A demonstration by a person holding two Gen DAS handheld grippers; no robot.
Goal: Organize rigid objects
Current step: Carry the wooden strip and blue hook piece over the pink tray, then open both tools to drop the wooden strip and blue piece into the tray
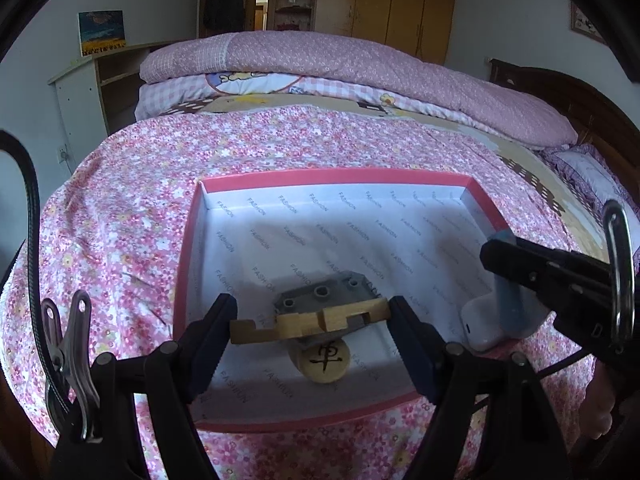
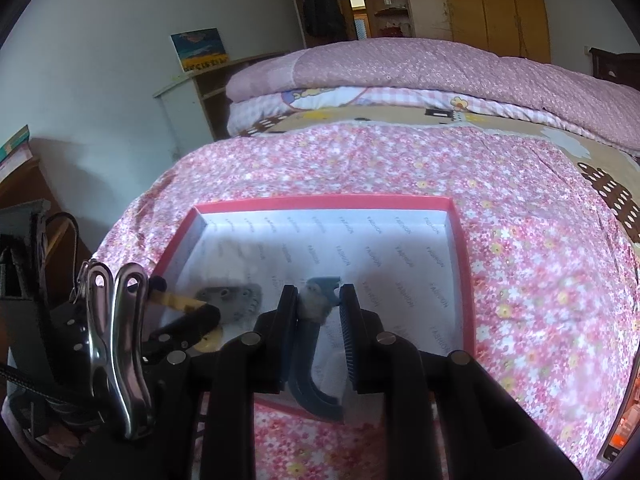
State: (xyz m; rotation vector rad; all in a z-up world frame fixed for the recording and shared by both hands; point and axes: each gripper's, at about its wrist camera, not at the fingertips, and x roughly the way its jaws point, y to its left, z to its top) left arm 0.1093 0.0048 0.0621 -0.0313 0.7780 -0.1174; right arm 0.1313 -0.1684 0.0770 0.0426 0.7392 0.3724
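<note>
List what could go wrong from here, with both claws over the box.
1. The left claw grips the notched wooden piece only by its ends above the grey plate and wooden disc; released here, it may land on them.
2. The right claw, shut on a dark curved item, hangs near the box rim; it could knock it.

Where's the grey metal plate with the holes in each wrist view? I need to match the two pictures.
Left wrist: grey metal plate sits low centre, inside the box, just behind the notched wooden piece in the left gripper.
Right wrist: grey metal plate is lower left, partly behind the left gripper.
Shared landmark: the pink-rimmed box.
</note>
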